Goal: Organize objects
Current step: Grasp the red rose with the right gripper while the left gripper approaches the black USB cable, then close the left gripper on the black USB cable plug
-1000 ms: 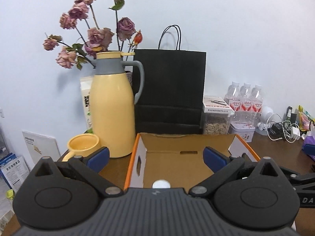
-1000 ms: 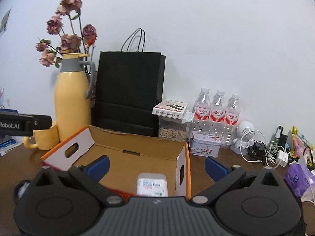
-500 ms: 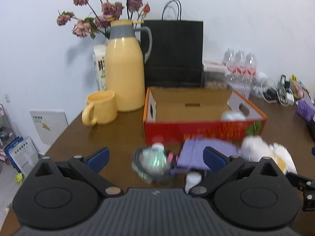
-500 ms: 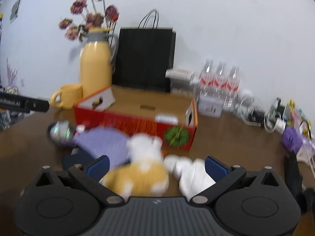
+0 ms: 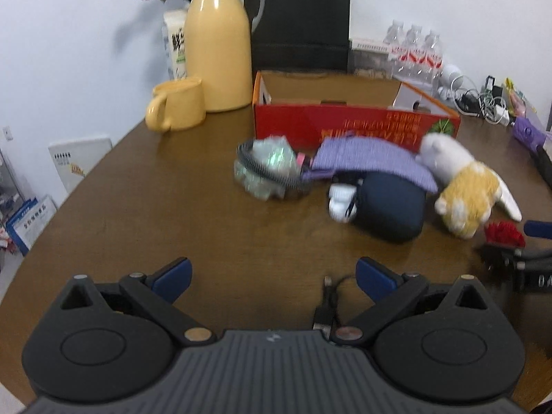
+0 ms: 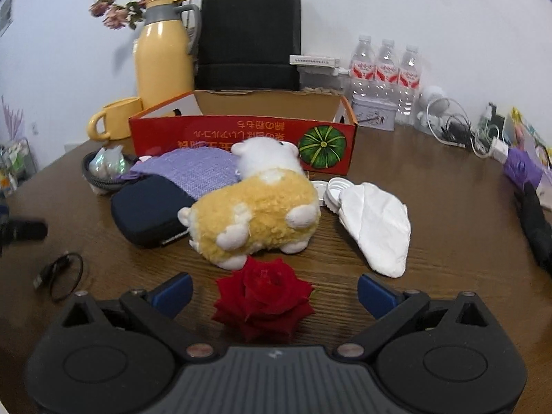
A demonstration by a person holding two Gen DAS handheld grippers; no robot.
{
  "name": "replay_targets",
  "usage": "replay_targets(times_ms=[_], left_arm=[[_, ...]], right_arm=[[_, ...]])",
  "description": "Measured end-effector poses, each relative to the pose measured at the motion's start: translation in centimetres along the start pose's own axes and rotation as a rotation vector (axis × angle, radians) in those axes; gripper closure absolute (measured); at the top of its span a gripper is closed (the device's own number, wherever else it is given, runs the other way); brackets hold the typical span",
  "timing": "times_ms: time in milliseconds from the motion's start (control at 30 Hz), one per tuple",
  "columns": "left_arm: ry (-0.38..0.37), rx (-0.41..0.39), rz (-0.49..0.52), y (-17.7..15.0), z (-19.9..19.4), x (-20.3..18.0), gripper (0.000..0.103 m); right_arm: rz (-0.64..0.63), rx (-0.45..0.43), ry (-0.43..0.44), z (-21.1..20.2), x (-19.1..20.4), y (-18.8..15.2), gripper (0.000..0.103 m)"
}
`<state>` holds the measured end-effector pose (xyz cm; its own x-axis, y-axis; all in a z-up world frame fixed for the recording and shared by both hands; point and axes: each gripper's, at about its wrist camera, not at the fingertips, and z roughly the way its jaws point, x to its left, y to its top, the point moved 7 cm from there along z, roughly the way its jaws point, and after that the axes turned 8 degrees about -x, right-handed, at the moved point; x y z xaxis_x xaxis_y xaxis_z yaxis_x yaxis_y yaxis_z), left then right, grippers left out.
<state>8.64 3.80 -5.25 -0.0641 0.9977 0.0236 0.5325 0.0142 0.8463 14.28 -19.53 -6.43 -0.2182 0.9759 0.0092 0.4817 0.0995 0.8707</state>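
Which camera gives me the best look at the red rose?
The right wrist view: the red rose lies sharp and whole on the table, between the right gripper's closing fingers, untouched. The left wrist view shows it only small and blurred at the right edge, beside the plush toy.

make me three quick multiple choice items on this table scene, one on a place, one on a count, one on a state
1. Where does the red rose lie?
A. in the cardboard box
B. between the right gripper's open jaws
C. on the yellow mug

2. How many water bottles stand by the wall?
A. two
B. three
C. five

3. How is the plush toy posed?
A. lying on the table
B. standing upright
C. hanging

Key: 1 B, rose sits between the closing jaws, untouched; 2 B, three caps show; 3 A, it rests on its side.
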Motion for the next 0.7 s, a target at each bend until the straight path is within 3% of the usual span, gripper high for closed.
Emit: replay_targets(times_ms=[100, 233, 333, 433, 600, 700], left_arm=[[-0.009, 0.02, 0.0, -0.9, 0.1, -0.2, 0.0], [-0.025, 0.042, 0.007, -1.7, 0.5, -0.8, 0.0], [-0.034, 0.051, 0.007, -2.0, 0.8, -1.1, 0.001], [-0.038, 0.058, 0.001, -2.2, 1.1, -1.4, 0.005], [-0.037, 0.048, -0.002, -2.4, 1.1, -1.7, 0.026], [-0.02, 0.016, -0.007, -2.3, 0.7, -1.7, 0.063]], right_arm=[[-0.011, 0.006, 0.001, 0.1, 0.3, -0.2, 0.021], [-0.015, 0.008, 0.019, -0.1, 0.7, -0.5, 0.049], [-0.022, -0.013, 0.035, -0.7, 1.1, -0.4, 0.059], [-0.022, -0.029, 0.038, -1.1, 1.2, -0.4, 0.062], [-0.013, -0.037, 0.043, -1.4, 1.3, -0.5, 0.062], [-0.013, -0.038, 0.051, -1.6, 1.5, -0.5, 0.062]])
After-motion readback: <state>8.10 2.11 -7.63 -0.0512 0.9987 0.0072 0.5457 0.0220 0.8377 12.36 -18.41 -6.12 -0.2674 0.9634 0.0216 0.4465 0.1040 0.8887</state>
